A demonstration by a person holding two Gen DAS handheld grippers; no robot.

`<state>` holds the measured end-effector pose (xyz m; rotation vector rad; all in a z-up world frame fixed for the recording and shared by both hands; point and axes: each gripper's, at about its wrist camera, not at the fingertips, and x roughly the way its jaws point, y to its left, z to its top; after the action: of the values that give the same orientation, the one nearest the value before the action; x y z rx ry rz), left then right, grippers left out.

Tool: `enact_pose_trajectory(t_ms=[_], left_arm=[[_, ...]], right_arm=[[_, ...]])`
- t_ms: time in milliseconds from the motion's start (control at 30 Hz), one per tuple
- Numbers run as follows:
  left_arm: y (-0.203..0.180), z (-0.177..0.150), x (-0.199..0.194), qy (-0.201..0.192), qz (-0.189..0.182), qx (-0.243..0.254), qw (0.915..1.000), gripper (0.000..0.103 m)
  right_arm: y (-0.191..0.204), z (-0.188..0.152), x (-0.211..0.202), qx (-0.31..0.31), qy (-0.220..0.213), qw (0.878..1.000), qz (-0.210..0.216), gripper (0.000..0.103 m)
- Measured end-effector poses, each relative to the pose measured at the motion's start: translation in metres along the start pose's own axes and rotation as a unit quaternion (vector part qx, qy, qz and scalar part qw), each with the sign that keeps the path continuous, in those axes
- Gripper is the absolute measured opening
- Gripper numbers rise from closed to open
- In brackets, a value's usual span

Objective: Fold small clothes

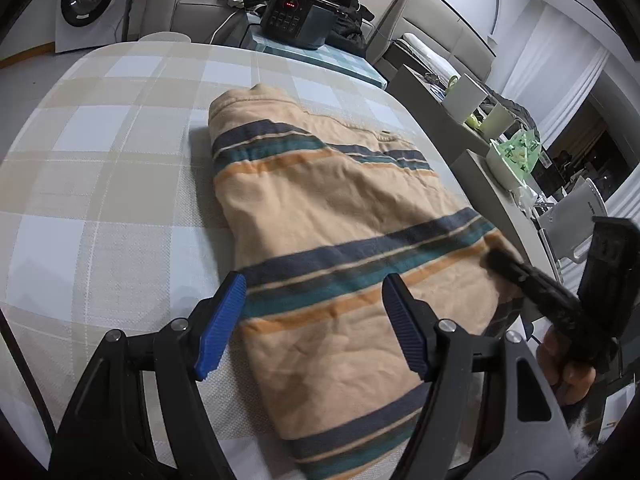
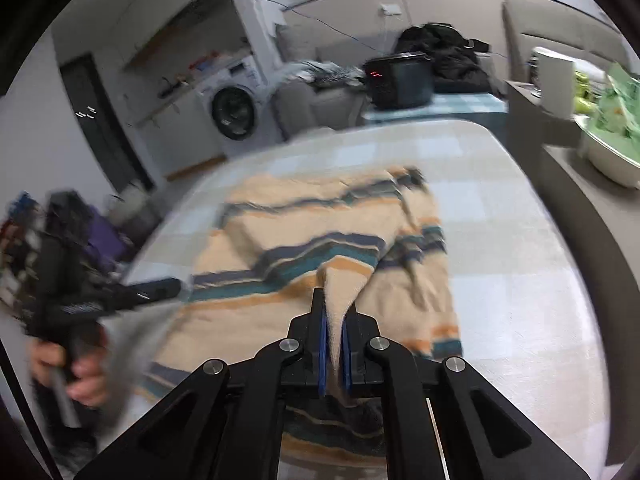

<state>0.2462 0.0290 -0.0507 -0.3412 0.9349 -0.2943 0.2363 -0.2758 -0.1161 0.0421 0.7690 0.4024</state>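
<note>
Striped shirt (image 1: 332, 216) lies part-folded on checked table (image 1: 100, 184), right of centre. My right gripper (image 2: 335, 322): jaws shut tight, pinching near edge of cloth, which tents up from pinch. My left gripper (image 1: 316, 324): jaws wide apart, hovering over near left edge, holding nothing. Fabric looks light, soft, limp; will drape and wrinkle, not slip. I'd take hems or corners, both sides, to carry fold flat.

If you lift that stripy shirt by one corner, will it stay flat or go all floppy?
Probably floppy: where the right gripper pinches the stripy shirt, the cloth peaks into a soft tent. Its wrinkles suggest it is light. It likely won't slide much on the woven tablecloth.
</note>
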Motion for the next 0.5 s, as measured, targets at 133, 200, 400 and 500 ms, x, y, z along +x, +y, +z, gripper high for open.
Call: enact_pose_trajectory(t_ms=[133,200,400,500], left_arm=[[0.001,-0.005,0.012,0.024,0.010,-0.003,0.9997,0.068],[0.000,-0.009,0.015,0.029,0.015,0.003,0.9995,0.068],[-0.004,-0.014,0.019,0.036,0.016,0.010,0.9992,0.068],[-0.009,-0.015,0.017,0.037,0.011,0.015,0.9991,0.068]], right_arm=[[-0.017,-0.014,0.028,0.025,0.077,0.997,-0.013,0.015],[-0.026,-0.015,0.014,0.038,0.066,0.997,0.006,0.028],[-0.057,-0.038,-0.015,0.064,0.083,0.993,0.056,0.039],[-0.058,-0.046,-0.023,0.066,0.082,0.992,0.075,0.042]])
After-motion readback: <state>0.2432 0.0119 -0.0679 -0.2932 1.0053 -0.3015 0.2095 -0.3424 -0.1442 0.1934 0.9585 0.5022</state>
